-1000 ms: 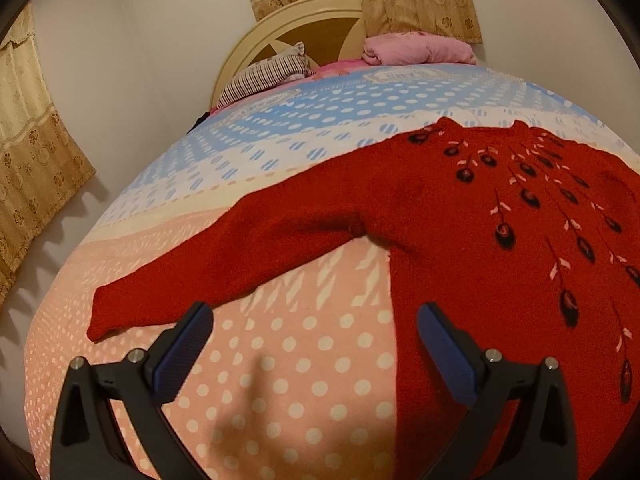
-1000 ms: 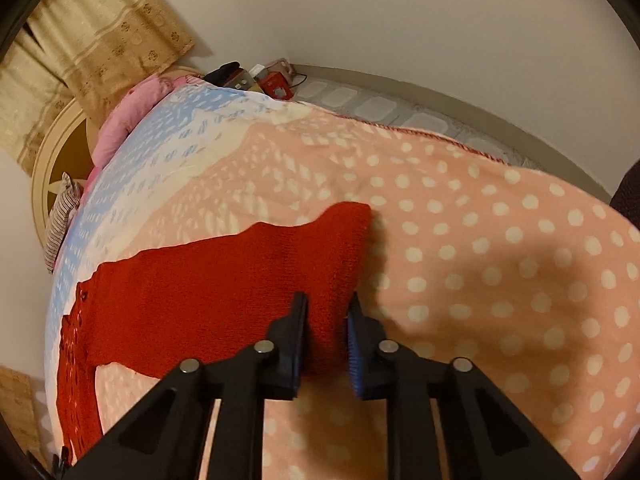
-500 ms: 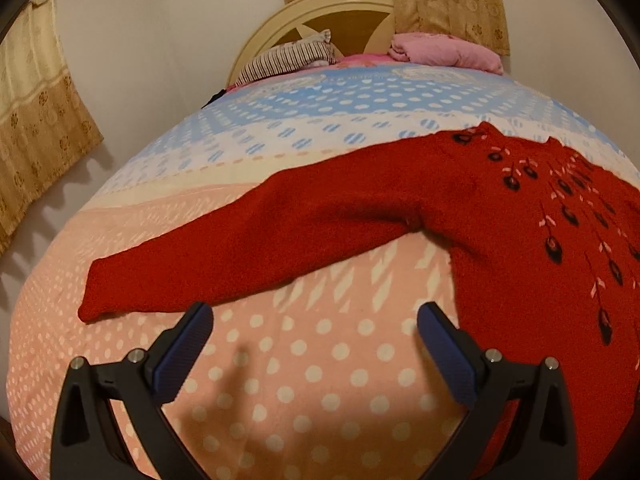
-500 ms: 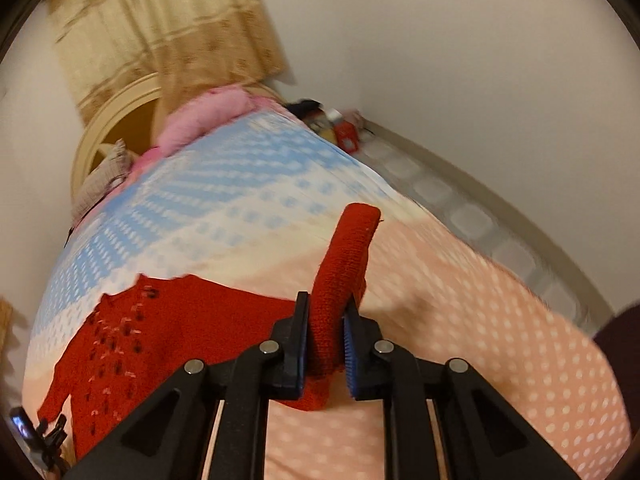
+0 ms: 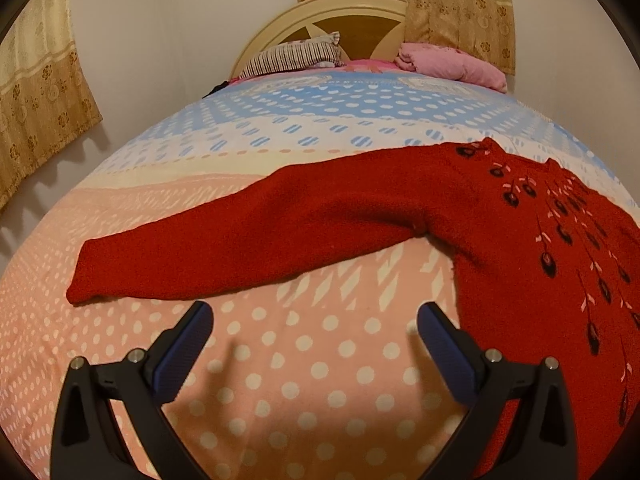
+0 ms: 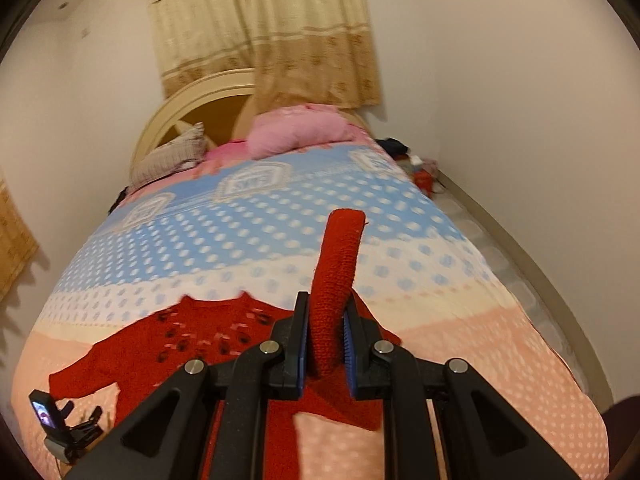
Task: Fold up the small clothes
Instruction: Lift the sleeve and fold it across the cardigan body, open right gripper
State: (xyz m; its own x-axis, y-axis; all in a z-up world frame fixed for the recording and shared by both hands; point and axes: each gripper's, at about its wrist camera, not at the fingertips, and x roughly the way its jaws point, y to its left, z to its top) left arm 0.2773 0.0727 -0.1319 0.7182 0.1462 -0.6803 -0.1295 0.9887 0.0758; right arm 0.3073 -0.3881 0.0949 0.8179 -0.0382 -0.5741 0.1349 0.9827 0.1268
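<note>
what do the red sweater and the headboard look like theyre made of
The red patterned sweater looks like a thick, fuzzy knit, probably wool or acrylic: matte, nubby surface, and the sleeve cuff stands stiffly above the shut right hand-held gripper. The cream arched headboard seems to be painted wood with brown inset panels; its smooth, slightly glossy rim suggests so, though laminate is possible.

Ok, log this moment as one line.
left gripper: open, empty | right gripper: shut on sleeve, lifted | red sweater: flat on bed

Home bedroom, bed (image 5: 280,128), headboard (image 5: 320,12), curtains (image 6: 260,20)
</note>
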